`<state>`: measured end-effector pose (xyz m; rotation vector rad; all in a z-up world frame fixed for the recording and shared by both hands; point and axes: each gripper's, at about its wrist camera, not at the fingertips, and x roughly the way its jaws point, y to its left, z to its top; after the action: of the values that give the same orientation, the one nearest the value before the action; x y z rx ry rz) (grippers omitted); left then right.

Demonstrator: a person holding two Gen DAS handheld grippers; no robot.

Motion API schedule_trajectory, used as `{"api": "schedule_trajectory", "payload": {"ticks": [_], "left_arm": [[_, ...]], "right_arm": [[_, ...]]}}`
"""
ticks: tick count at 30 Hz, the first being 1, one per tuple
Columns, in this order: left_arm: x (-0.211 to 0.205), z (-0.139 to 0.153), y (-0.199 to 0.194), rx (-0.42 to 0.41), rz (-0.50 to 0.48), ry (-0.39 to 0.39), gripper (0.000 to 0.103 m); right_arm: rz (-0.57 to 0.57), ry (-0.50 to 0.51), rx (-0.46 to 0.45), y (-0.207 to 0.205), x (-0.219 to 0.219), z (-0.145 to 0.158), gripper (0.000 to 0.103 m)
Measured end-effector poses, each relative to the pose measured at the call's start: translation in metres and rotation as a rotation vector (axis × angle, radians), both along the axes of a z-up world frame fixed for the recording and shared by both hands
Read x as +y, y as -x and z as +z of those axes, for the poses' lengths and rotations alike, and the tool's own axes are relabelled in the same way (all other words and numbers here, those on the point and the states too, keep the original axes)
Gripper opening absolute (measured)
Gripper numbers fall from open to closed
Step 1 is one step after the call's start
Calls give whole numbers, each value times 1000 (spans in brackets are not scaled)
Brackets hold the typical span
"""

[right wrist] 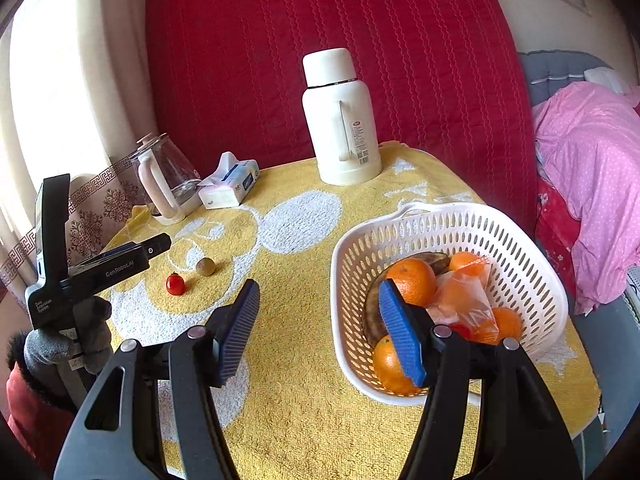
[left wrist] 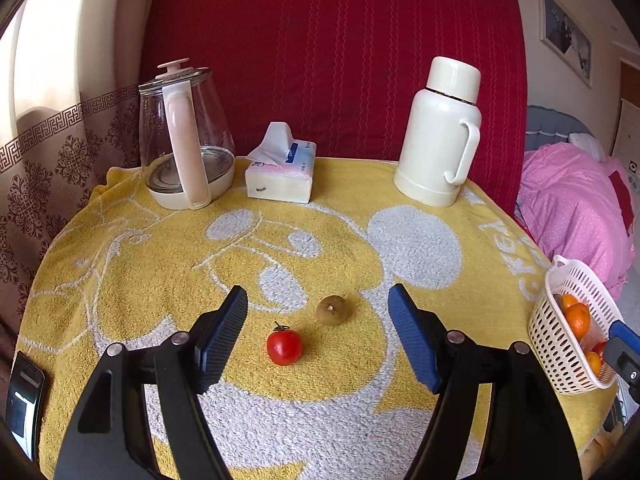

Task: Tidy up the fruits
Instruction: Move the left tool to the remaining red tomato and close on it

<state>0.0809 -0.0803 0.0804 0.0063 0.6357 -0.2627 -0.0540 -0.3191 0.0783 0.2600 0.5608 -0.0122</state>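
Observation:
A small red tomato [left wrist: 284, 347] and a brown kiwi [left wrist: 331, 310] lie on the yellow towel, just ahead of my left gripper [left wrist: 318, 338]. Its blue pads stand open and hold nothing. In the right wrist view the same tomato [right wrist: 175, 283] and kiwi [right wrist: 206, 267] lie at the left, with the left gripper [right wrist: 138, 252] above them in a gloved hand [right wrist: 68, 344]. A white basket [right wrist: 532, 280] holds several oranges [right wrist: 412, 280], a banana and a plastic bag. My right gripper [right wrist: 320, 330] is open and empty, its right pad in front of the basket rim.
A glass kettle [left wrist: 184, 140], a tissue pack [left wrist: 282, 170] and a white thermos [left wrist: 440, 132] stand along the table's far edge before a red backrest. A phone [left wrist: 24, 404] lies at the front left. The basket [left wrist: 560, 344] is at the right edge, beside a pink quilt [left wrist: 580, 208].

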Motion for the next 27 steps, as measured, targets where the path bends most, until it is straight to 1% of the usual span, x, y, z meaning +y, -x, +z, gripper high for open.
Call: {"api": "schedule_trajectory", "payload": {"ticks": [3,7,12,21,24,27], "left_arm": [[13,-5,-7,19,35,10,71],[22,-13,-15,50,53,16,67],[23,-29,-24,100,44,16,62],[20,-59,-39,195,33,2,47],[20,-60,-40,199,28,8,44],[18,-60,-38,200,11,6,38]], "right_arm": [[23,1,8,-5,9,-2,64],[56,4,20,-9,19,-5,64],[89,7,42,-14,29,-11,64],[115,12,67,-17,36,-19,64],[117,11,72,-18,37,-20,64],[119,10,76,-18,37,-22,64]]}}
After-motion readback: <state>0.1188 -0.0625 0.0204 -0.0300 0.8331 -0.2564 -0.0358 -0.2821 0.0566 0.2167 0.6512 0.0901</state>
